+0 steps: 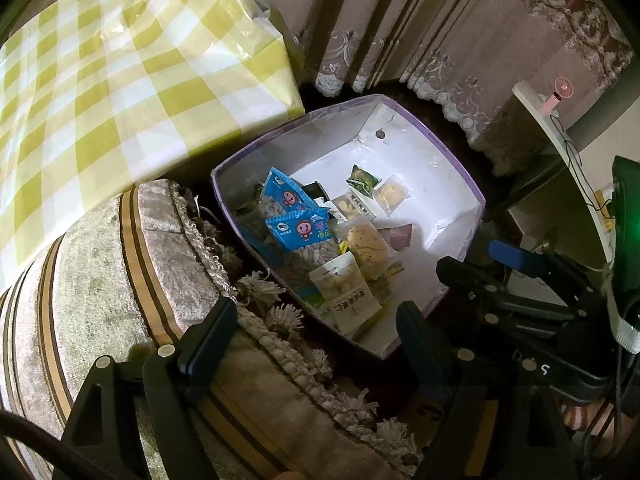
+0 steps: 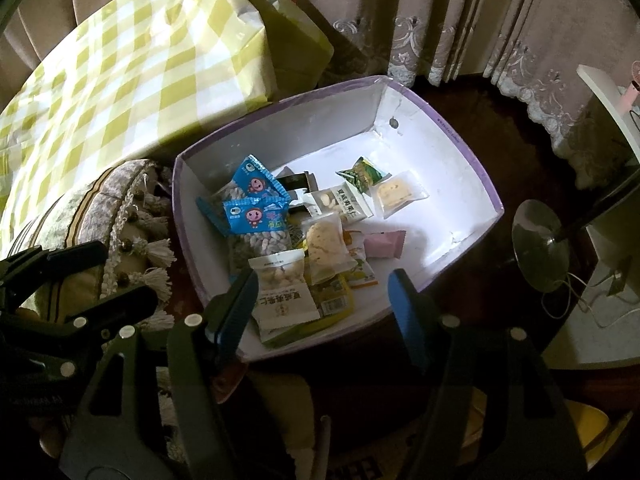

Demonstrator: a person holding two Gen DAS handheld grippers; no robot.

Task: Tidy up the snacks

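Observation:
A white box with a purple rim [image 1: 320, 136] [image 2: 320, 120] stands on the floor and holds several snack packets. Among them are two blue packets [image 1: 298, 228] [image 2: 256, 216], a white nut packet [image 1: 344, 292] [image 2: 280, 292], a clear cookie bag [image 1: 366, 244] [image 2: 324, 246], a green packet [image 1: 362, 180] [image 2: 362, 174] and a pink one [image 1: 402, 236] [image 2: 384, 242]. My left gripper [image 1: 312, 336] hangs open over the box's near left corner with nothing between its fingers. My right gripper [image 2: 320, 312] is open above the near rim, also holding nothing.
A table under a green-and-white checked cloth [image 1: 100, 80] [image 2: 120, 72] rises left of the box. A striped, tasselled cushion [image 1: 100, 260] lies below it. Curtains [image 1: 440, 40] hang behind. A white shelf with a pink fan [image 1: 560, 92] and a round metal base [image 2: 540, 248] stand at the right.

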